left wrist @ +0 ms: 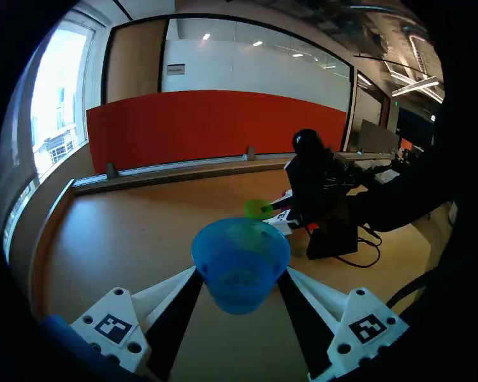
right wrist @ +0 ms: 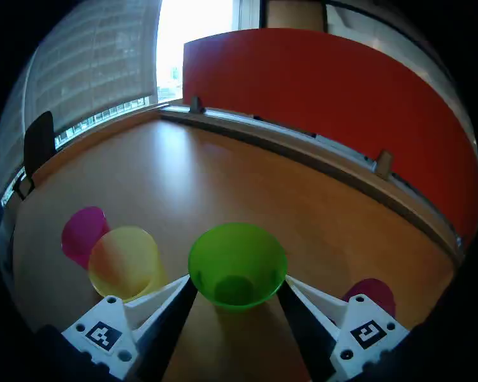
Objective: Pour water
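A translucent blue cup [left wrist: 240, 264] stands upright between the white fingers of my left gripper [left wrist: 240, 283], which is shut on it above the wooden table [left wrist: 130, 235]. Farther off in the left gripper view, the other gripper [left wrist: 287, 213] holds a green cup [left wrist: 258, 208], with a dark-sleeved arm behind it. In the right gripper view, my right gripper [right wrist: 237, 290] is shut on that green cup [right wrist: 237, 264], held upright over the table [right wrist: 207, 184]. Whether either cup holds water is hard to tell.
A yellow cup [right wrist: 124, 262] and a magenta cup [right wrist: 83, 235] stand at the left in the right gripper view. Another magenta cup [right wrist: 369, 294] sits behind the right finger. A red partition [right wrist: 341, 102] runs along the table's far edge. A black device with cables [left wrist: 331, 239] sits on the table.
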A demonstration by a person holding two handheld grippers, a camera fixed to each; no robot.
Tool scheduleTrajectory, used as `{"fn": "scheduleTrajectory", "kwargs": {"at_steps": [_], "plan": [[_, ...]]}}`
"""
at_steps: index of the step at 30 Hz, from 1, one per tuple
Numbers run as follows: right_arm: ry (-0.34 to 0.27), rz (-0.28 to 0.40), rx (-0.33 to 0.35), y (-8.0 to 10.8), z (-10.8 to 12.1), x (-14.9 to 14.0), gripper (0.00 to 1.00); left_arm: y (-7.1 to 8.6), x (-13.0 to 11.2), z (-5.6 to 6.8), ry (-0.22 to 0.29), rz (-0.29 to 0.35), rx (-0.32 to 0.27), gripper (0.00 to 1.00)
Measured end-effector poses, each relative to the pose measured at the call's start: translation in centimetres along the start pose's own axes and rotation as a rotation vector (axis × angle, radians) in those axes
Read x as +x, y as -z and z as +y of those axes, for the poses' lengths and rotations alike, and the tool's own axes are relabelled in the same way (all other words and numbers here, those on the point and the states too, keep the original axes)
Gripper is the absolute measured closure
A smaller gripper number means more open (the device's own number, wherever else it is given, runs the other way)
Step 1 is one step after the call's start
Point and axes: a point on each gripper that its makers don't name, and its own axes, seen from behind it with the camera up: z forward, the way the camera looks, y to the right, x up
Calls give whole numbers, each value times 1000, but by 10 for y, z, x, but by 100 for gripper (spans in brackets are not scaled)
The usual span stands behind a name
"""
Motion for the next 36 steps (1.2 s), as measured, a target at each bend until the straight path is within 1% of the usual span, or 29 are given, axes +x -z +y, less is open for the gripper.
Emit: {"fn": "scheduleTrajectory", "kwargs": {"at_steps": [23, 30, 36], "plan": [[35, -1, -9, -1, 2, -3, 13, -2, -1, 1, 1, -2, -3, 20], [24, 40, 0, 5, 1, 9, 14, -2, 2, 1, -1, 4, -3, 19], [28, 72, -2, 17, 1, 19, 14, -2, 6, 3, -8, 13, -6, 19]]}}
